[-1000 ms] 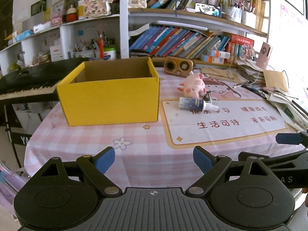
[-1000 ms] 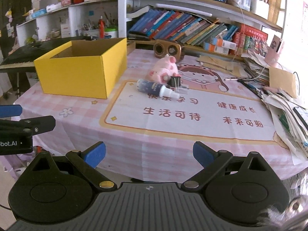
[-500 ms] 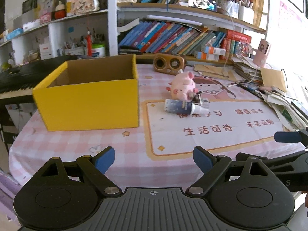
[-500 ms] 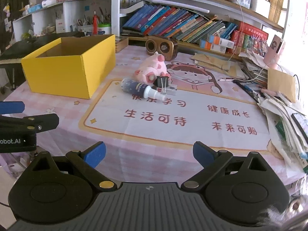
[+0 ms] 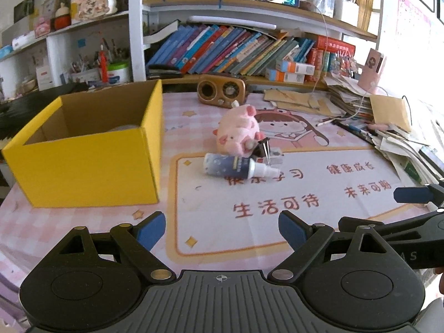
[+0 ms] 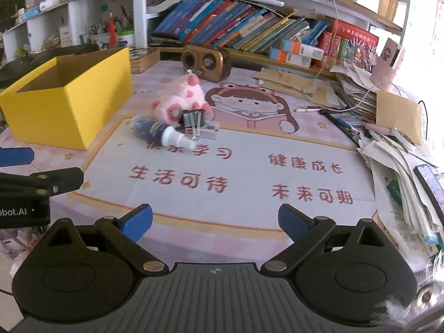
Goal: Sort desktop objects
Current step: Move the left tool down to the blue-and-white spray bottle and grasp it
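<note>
A yellow cardboard box stands open-topped on the left of the table. To its right lie a pink plush pig, a dark spray bottle on its side, a black binder clip and a small clear case. My left gripper hangs open over the near table edge, nothing between its blue pads. My right gripper is open too and empty, well short of the objects.
A brown retro radio sits at the back. Stacked papers, pens and an envelope crowd the right edge. Bookshelves rise behind the table and a keyboard stands at far left. The printed mat lies ahead.
Both grippers have advanced over the table towards the objects, which now look larger and nearer. The box has slid leftwards in both views. Jaw openings are the same.
</note>
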`<action>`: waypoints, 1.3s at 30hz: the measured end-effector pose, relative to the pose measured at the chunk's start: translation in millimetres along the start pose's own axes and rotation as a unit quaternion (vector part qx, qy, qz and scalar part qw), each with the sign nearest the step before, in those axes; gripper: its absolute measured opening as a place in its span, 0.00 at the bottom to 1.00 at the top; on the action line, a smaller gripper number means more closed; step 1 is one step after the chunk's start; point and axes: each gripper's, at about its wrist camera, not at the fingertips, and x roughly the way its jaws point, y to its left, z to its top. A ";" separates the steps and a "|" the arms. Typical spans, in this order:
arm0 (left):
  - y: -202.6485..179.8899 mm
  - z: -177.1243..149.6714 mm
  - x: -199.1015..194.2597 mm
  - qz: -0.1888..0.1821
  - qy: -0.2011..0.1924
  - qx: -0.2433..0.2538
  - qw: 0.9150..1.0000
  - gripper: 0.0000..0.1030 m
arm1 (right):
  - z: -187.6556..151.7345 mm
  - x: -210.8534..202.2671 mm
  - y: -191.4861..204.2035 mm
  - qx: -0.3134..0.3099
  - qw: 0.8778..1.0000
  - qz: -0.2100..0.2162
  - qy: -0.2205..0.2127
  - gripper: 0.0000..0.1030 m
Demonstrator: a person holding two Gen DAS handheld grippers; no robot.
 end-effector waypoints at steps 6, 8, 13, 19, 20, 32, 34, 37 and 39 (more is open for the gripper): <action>-13.0 11.6 15.5 0.008 0.000 -0.003 1.000 0.88 | 13.0 15.4 -21.3 0.000 1.000 0.004 -0.001 0.95; -17.0 14.6 19.8 0.012 0.001 -0.004 1.000 0.88 | 16.4 20.5 -27.5 0.000 1.000 0.007 -0.001 0.95; -25.5 21.2 27.0 0.022 0.005 -0.002 1.000 0.88 | 23.1 30.6 -40.5 0.000 1.000 0.016 0.000 0.95; -33.3 27.5 34.3 0.038 0.010 -0.004 0.999 0.88 | 30.5 43.1 -52.2 -0.001 0.999 0.032 0.003 0.95; -34.3 28.6 35.4 0.040 0.010 -0.005 0.999 0.88 | 32.0 45.1 -54.0 -0.002 0.999 0.035 0.003 0.95; -47.3 38.9 47.1 0.055 0.011 -0.009 0.998 0.88 | 50.1 62.8 -71.4 -0.014 0.998 0.063 -0.010 0.95; -49.4 41.0 48.5 0.061 0.010 -0.007 0.998 0.88 | 53.1 65.9 -73.3 -0.014 0.997 0.071 -0.012 0.95; -49.7 43.7 50.0 0.073 0.008 -0.008 0.997 0.88 | 57.3 72.9 -73.9 -0.018 0.996 0.085 -0.010 0.95; -48.0 45.1 51.6 0.080 0.010 -0.012 0.997 0.88 | 60.8 77.3 -72.0 -0.020 0.995 0.094 -0.009 0.95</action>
